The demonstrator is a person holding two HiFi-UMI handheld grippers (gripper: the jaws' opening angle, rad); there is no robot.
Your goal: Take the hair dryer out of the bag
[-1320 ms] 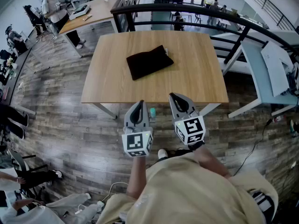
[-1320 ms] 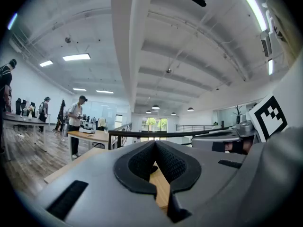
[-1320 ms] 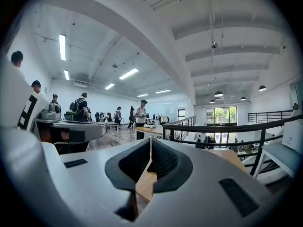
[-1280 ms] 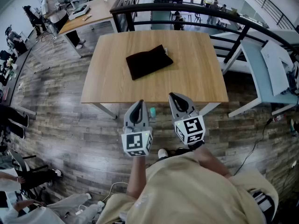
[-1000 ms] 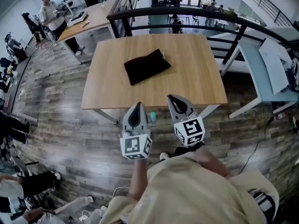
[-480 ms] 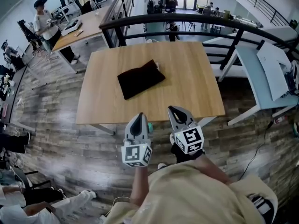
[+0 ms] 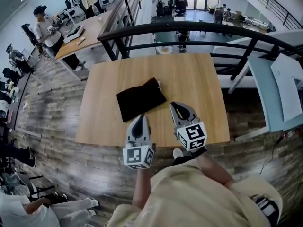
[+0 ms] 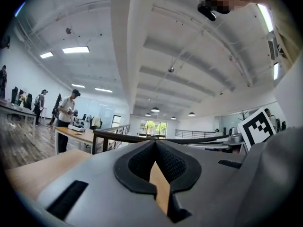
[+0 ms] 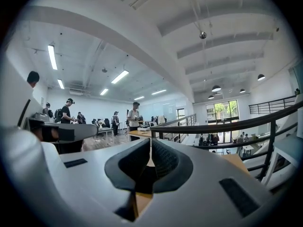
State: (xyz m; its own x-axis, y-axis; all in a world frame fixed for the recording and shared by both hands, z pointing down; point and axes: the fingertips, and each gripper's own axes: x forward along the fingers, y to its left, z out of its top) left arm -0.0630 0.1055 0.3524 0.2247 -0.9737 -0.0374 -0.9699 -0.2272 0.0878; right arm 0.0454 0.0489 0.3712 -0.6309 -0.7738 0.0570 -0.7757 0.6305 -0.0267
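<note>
A flat black bag [image 7: 141, 104] lies on the wooden table [image 7: 194, 79], left of its middle; a small pale bit shows at the bag's far right corner. The hair dryer itself is hidden. In the head view my left gripper [image 7: 140, 118] is shut and empty, its tip just short of the bag's near edge. My right gripper [image 7: 175, 106] is also shut and empty, over the table to the right of the bag. The left gripper [image 8: 155, 144] and the right gripper [image 9: 150, 141] each show closed pads in their own views, both held level above the tabletop.
A black railing [image 7: 189, 30] runs behind the table. A pale desk [image 7: 284, 89] stands to the right. A long wooden desk [image 7: 83, 30] with people by it lies at the far left. Plank floor [image 7: 47, 141] surrounds the table.
Both grippers have moved forward from over the floor to over the table's near edge. The bag now lies much closer to them. Both stay shut.
</note>
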